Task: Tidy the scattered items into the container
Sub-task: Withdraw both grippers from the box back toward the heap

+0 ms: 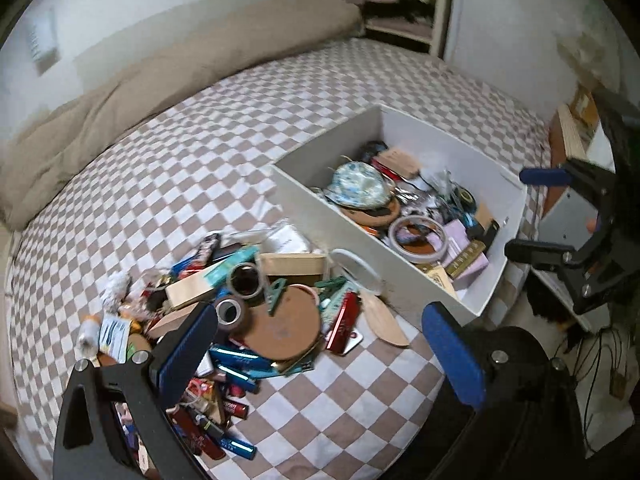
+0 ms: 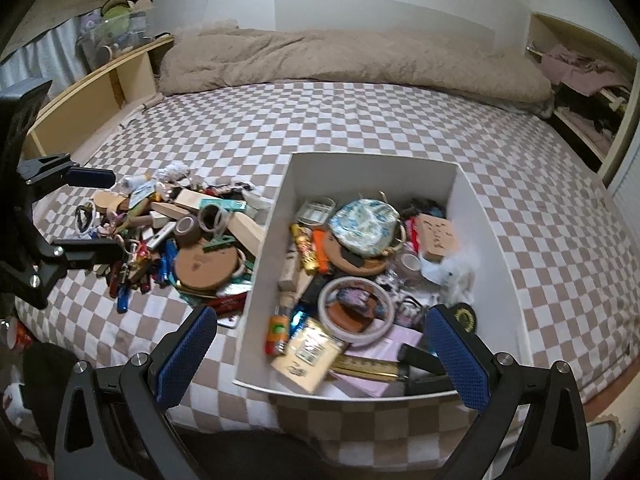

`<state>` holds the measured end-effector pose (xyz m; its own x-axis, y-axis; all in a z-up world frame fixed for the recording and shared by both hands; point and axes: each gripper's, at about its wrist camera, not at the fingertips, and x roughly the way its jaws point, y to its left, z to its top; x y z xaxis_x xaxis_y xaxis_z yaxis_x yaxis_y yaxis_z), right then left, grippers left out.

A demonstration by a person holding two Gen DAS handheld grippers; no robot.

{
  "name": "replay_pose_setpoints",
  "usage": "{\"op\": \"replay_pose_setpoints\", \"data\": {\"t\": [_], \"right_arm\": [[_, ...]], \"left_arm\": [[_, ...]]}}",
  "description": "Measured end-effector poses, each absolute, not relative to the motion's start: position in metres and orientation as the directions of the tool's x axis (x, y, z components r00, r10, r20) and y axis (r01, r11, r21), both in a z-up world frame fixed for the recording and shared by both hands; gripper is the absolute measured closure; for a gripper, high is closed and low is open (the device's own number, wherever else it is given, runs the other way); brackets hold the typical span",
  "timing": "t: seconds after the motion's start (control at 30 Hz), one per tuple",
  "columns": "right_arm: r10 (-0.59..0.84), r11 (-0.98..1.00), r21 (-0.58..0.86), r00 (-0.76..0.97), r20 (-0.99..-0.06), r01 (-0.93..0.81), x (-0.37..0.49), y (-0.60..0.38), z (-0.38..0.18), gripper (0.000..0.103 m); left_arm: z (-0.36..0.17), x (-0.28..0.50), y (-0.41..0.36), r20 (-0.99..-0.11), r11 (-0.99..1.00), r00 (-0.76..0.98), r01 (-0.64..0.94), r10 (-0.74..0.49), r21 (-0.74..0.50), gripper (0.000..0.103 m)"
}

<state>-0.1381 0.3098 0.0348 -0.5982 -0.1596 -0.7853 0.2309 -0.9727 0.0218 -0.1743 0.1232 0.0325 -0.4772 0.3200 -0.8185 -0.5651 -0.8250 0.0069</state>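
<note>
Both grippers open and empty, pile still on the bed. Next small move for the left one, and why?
Probably lower the left gripper onto the round brown cork disc topping the pile: its fingers are spread wide and hold nothing, the disc lies exposed between them, and the white rectangular box sits just right of the pile for the drop.

A white rectangular open-topped box (image 2: 496, 240), upright and half full of oddments, sits on the checked bed beside a jumbled heap of scattered small items (image 2: 180, 232).
</note>
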Motion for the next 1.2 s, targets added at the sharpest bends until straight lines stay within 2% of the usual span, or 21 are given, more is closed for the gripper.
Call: {"op": "replay_pose_setpoints", "data": {"t": [0.57, 0.87, 1.2], "right_arm": [[-0.241, -0.947, 0.043, -0.615, -0.751, 0.319, -0.146, 0.237, 0.031, 0.0], [-0.261, -0.937, 0.031, -0.635, -0.727, 0.349, -0.146, 0.206, 0.03, 0.0], [-0.303, -0.916, 0.034, -0.633, -0.712, 0.4, -0.143, 0.178, 0.021, 0.0]], "left_arm": [[0.031, -0.165, 0.018, -0.788, -0.928, -0.563, -0.37, 0.249, -0.029, 0.0], [0.037, -0.151, -0.014, -0.732, -0.951, -0.642, -0.307, 0.227, -0.026, 0.0], [0.025, -0.138, -0.043, -0.712, -0.972, -0.676, -0.233, 0.19, -0.037, 0.0]]}}
